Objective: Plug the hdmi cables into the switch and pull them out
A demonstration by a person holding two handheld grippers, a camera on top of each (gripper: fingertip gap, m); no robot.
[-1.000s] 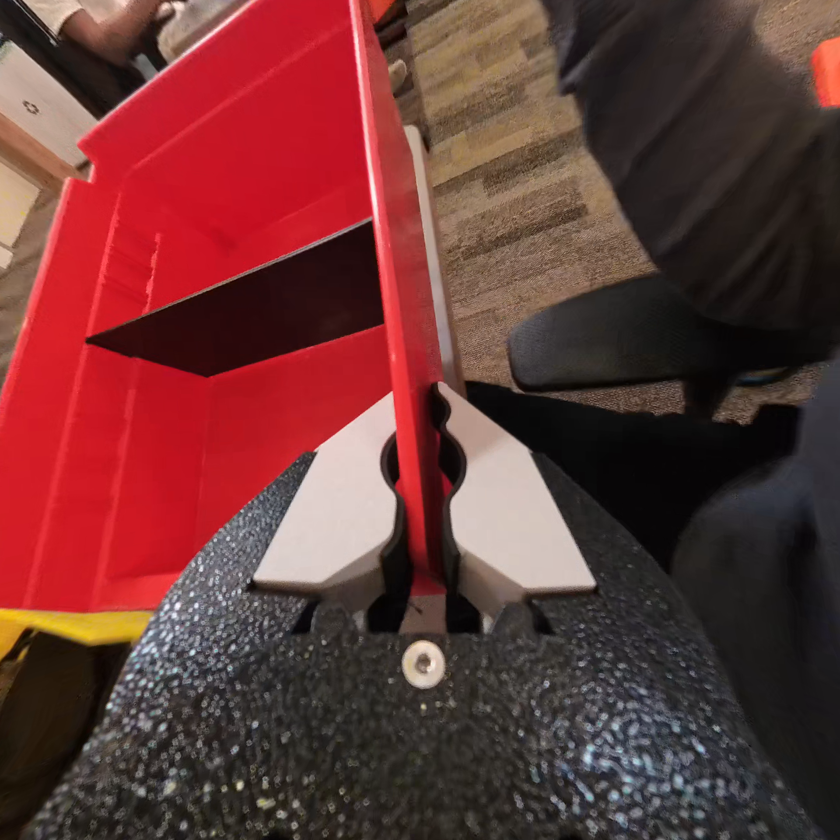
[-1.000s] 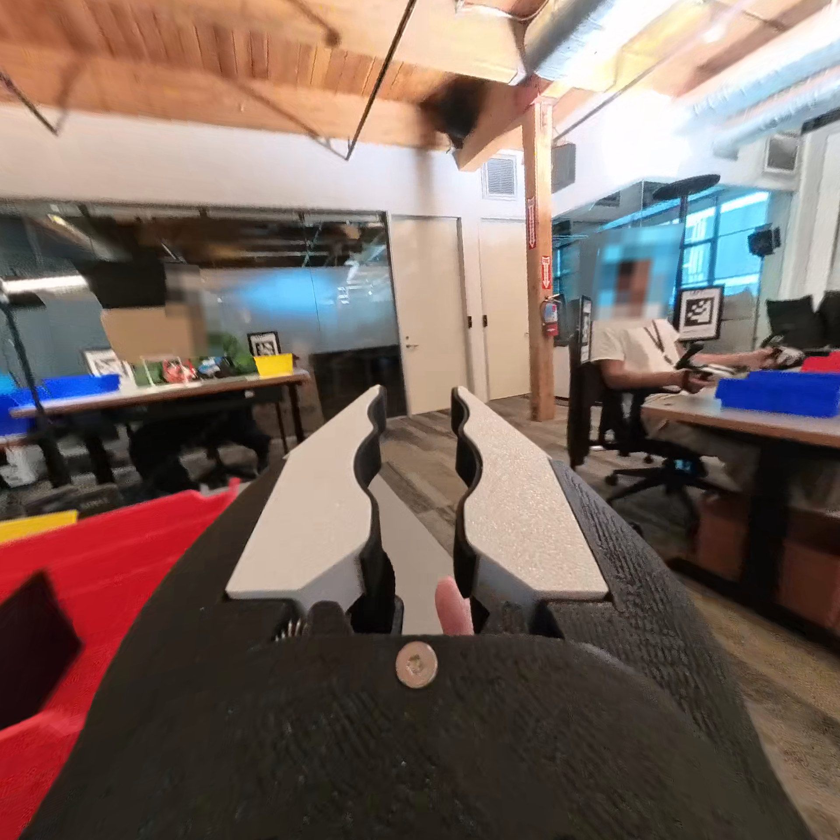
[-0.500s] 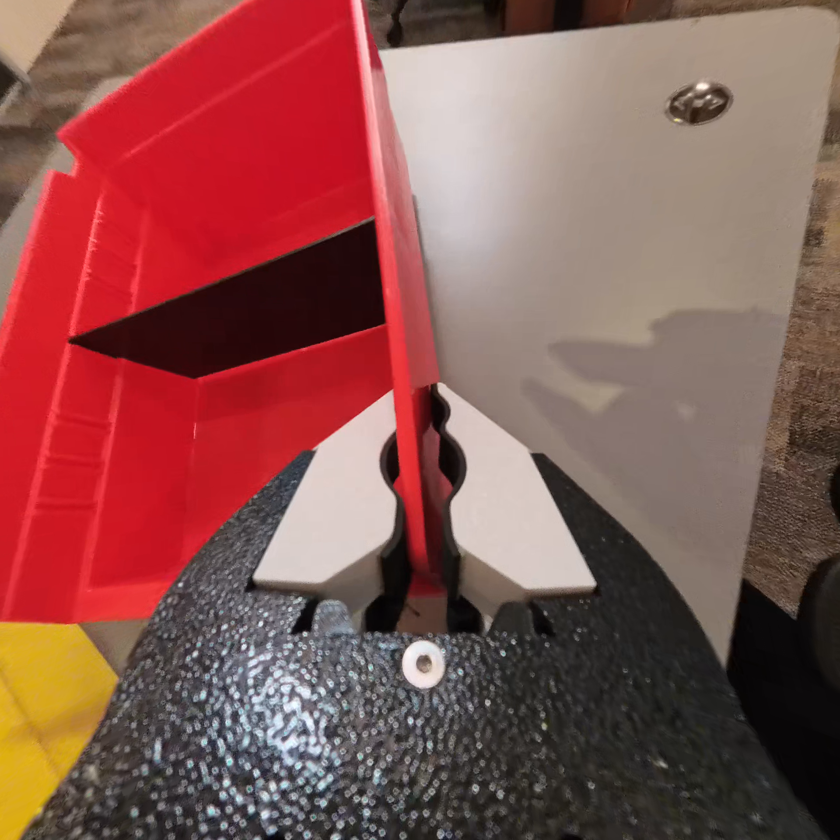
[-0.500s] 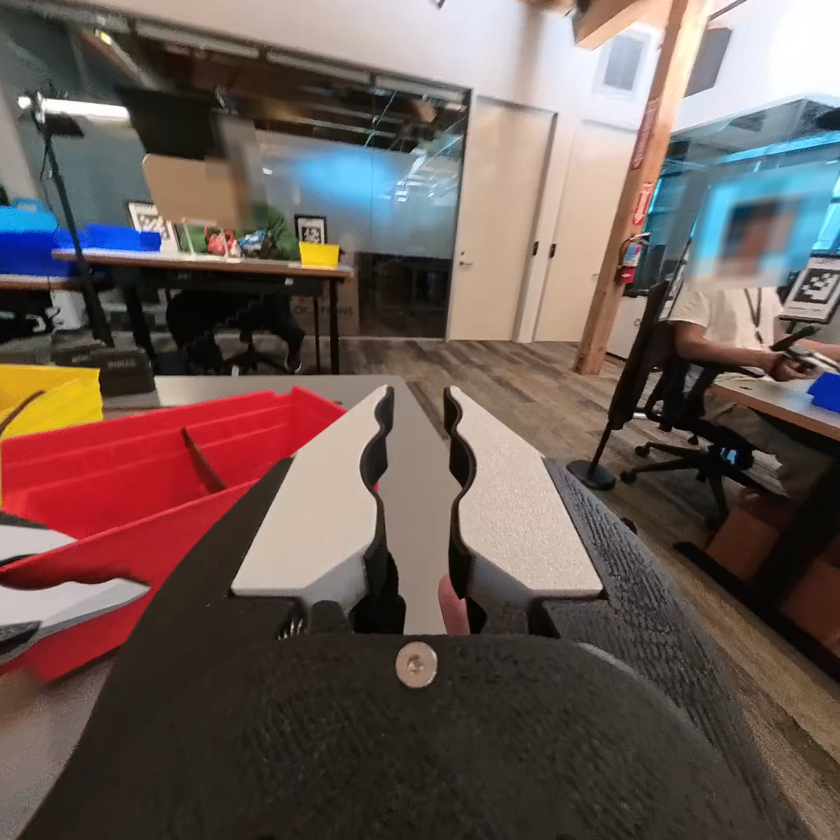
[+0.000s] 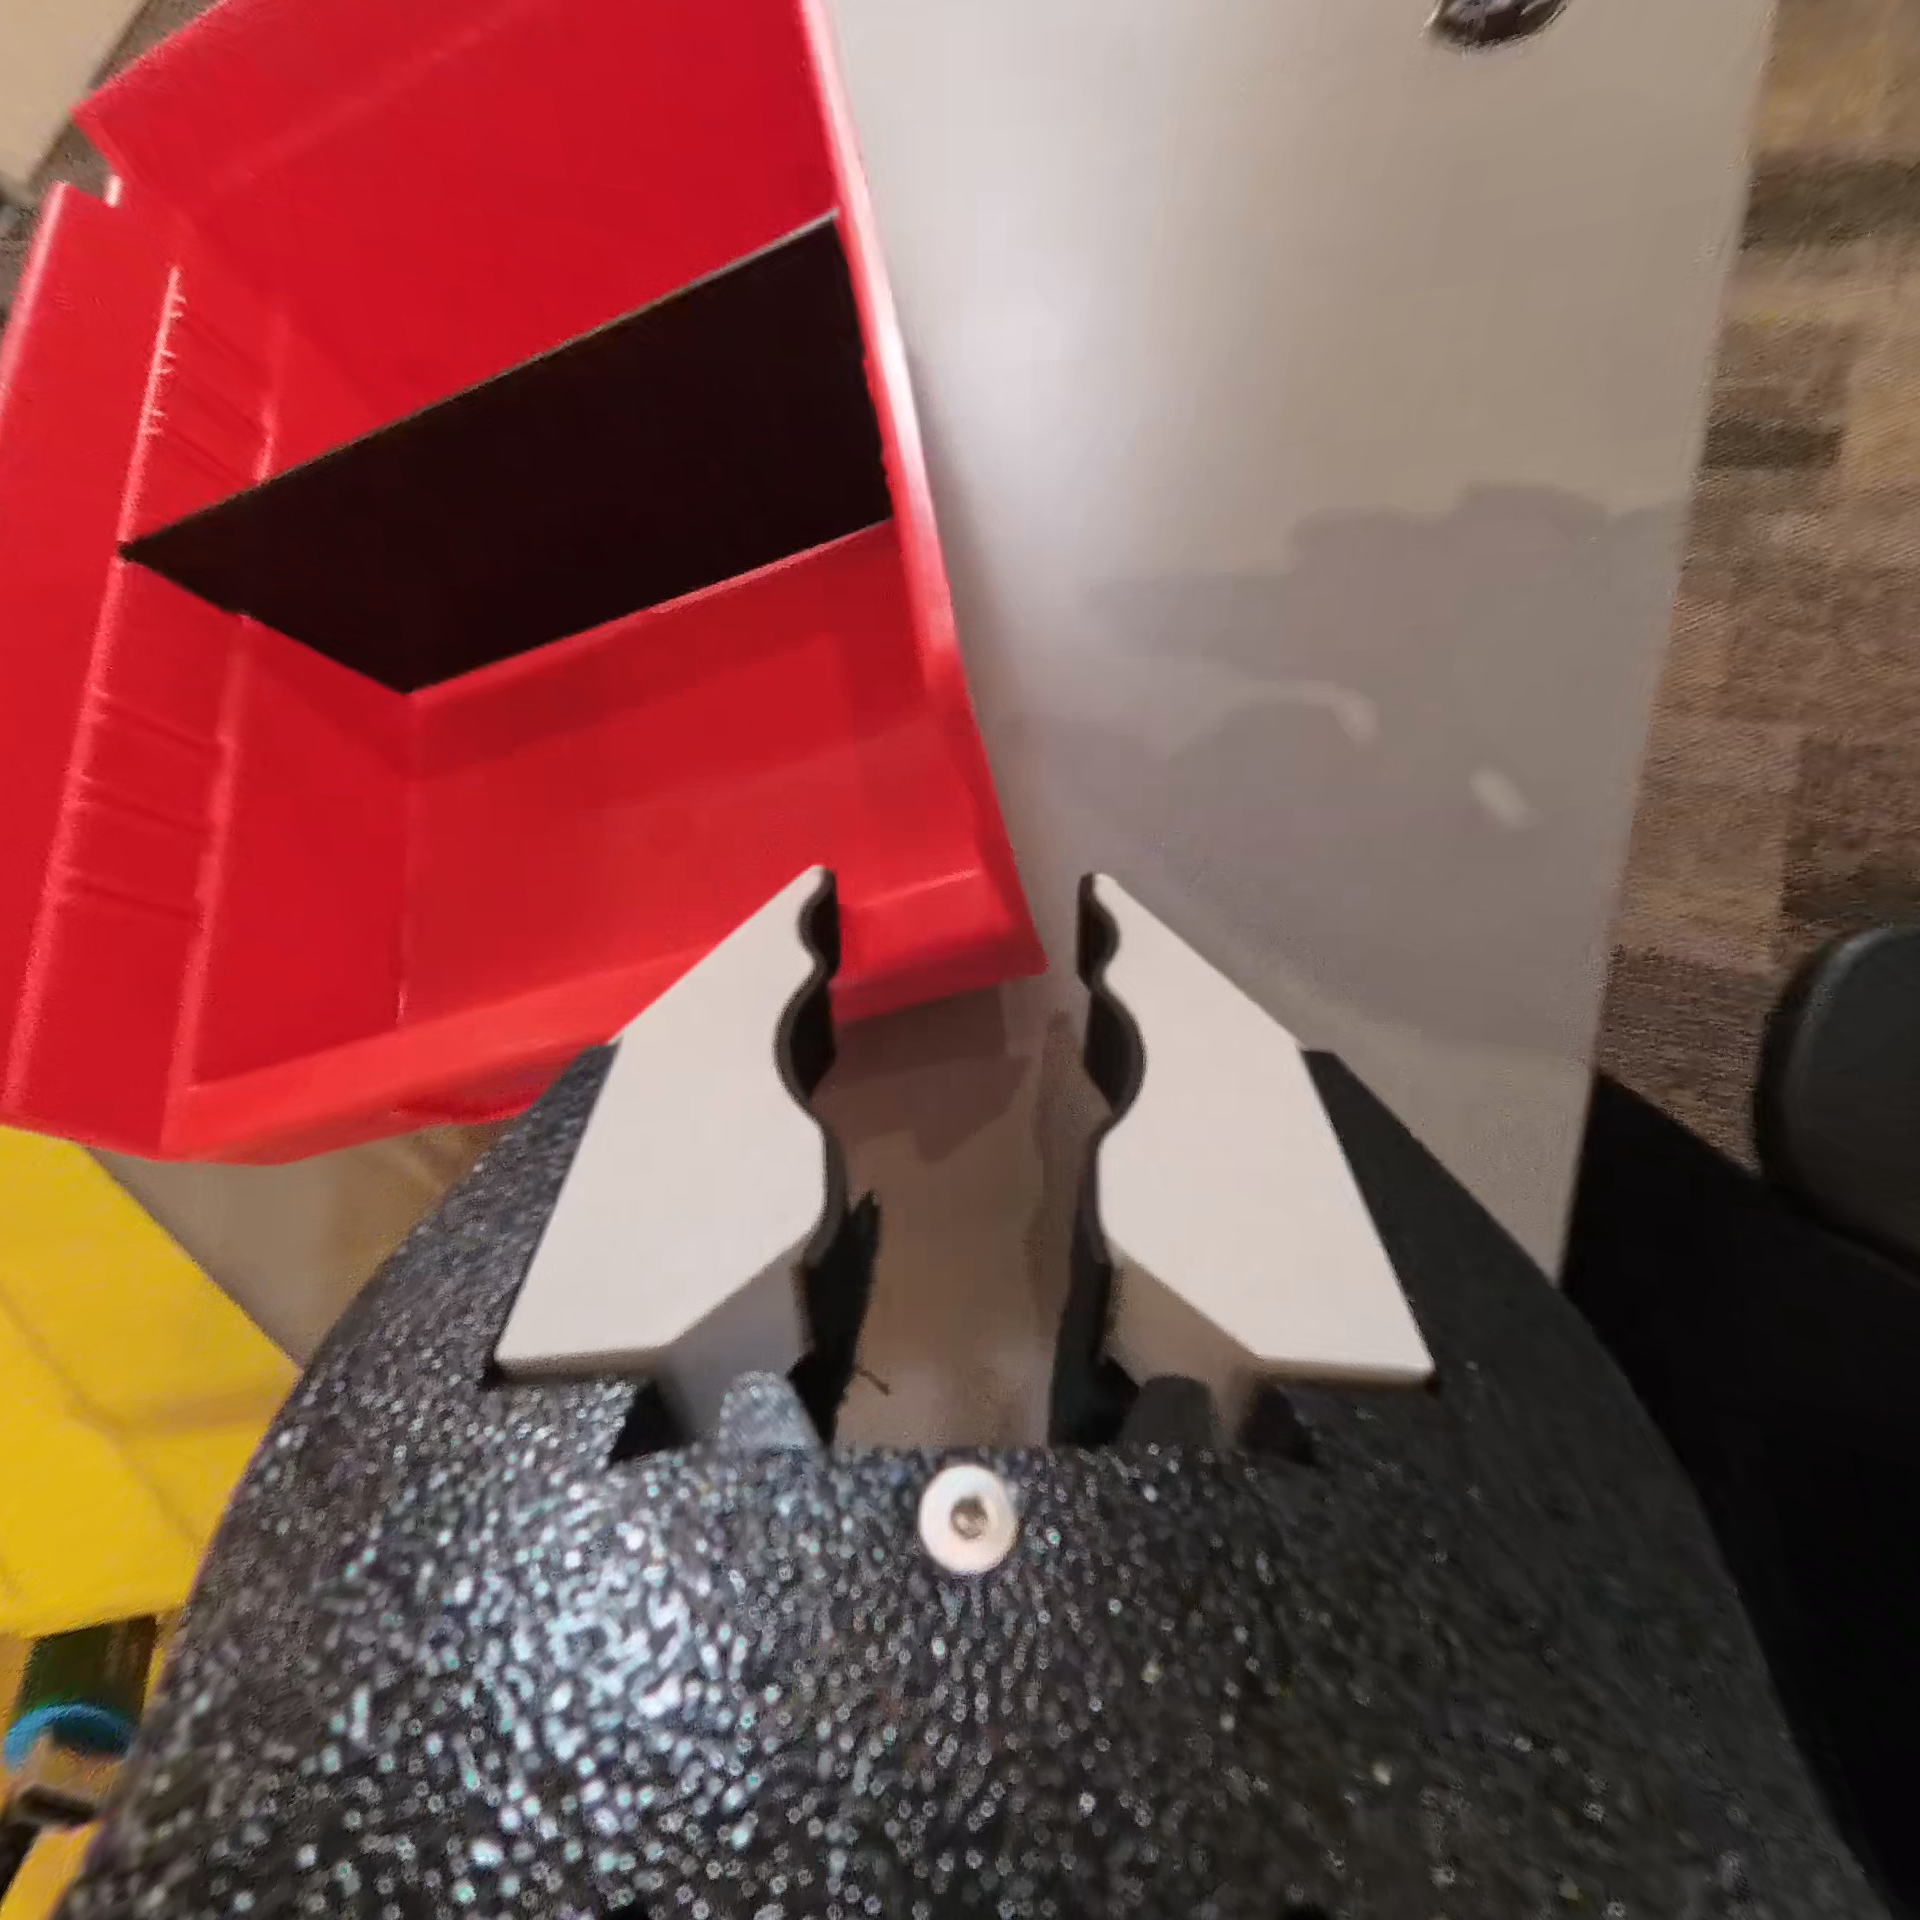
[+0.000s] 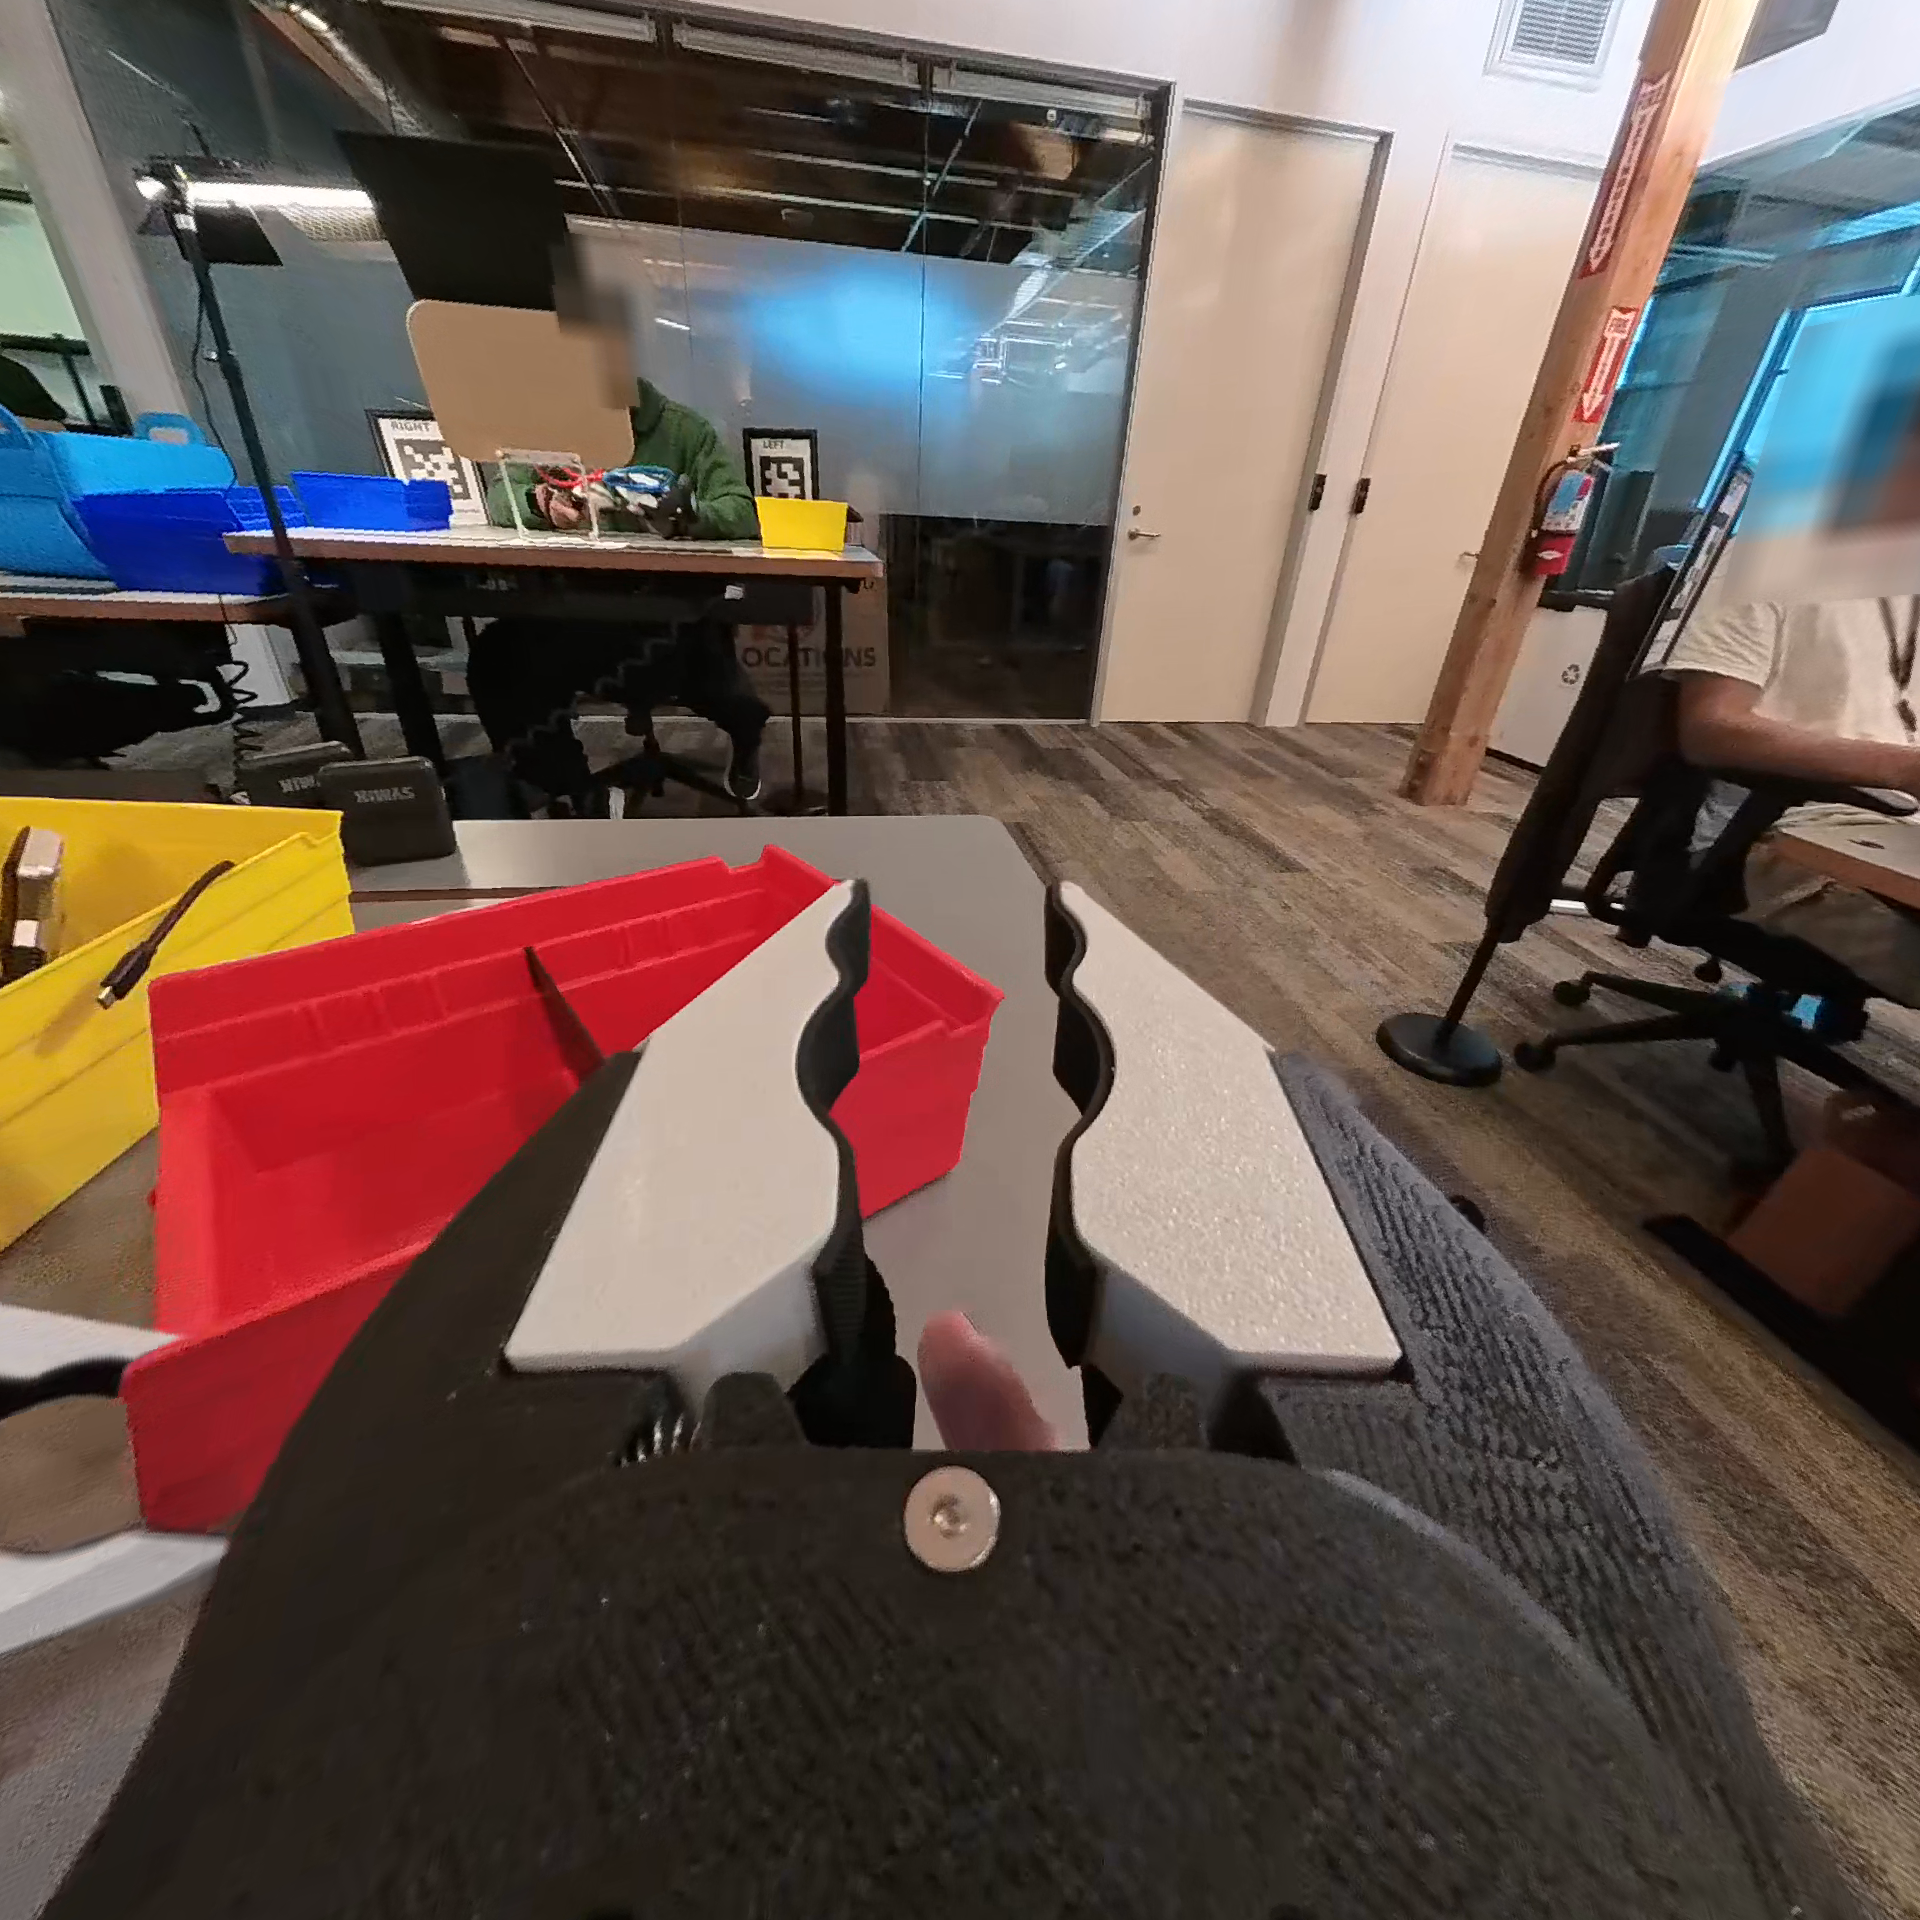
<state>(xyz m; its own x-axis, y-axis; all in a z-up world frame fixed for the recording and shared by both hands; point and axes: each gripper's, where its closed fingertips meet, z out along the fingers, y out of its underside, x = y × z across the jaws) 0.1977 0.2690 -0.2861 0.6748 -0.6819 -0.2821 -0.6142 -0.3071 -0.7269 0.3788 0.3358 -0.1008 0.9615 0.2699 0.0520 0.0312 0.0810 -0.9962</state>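
No HDMI switch shows in either view. An empty red bin [image 5: 623,810] with a black divider [image 5: 520,499] rests on the grey table [image 5: 1299,416]. My left gripper [image 5: 956,883] is open and empty, its jaws apart just in front of the bin's near right corner. My right gripper [image 6: 956,894] is open and empty, held above the table to the right of the red bin [image 6: 364,1174]. A thin black cable [image 6: 156,940] with a small plug hangs over the rim of a yellow bin [image 6: 187,997]. The left gripper's fingers [image 6: 73,1340] show at the left edge.
The yellow bin [image 5: 94,1351] stands left of the red one. The table's right edge drops to carpet, with a black chair [image 5: 1839,1039] beside it. Across the room are a desk with blue bins [image 6: 187,520], seated people and an office chair [image 6: 1714,935].
My left gripper has let go of the red bin's wall and opened; the bin now rests on the table. My right gripper has tilted down toward the table and opened wider.
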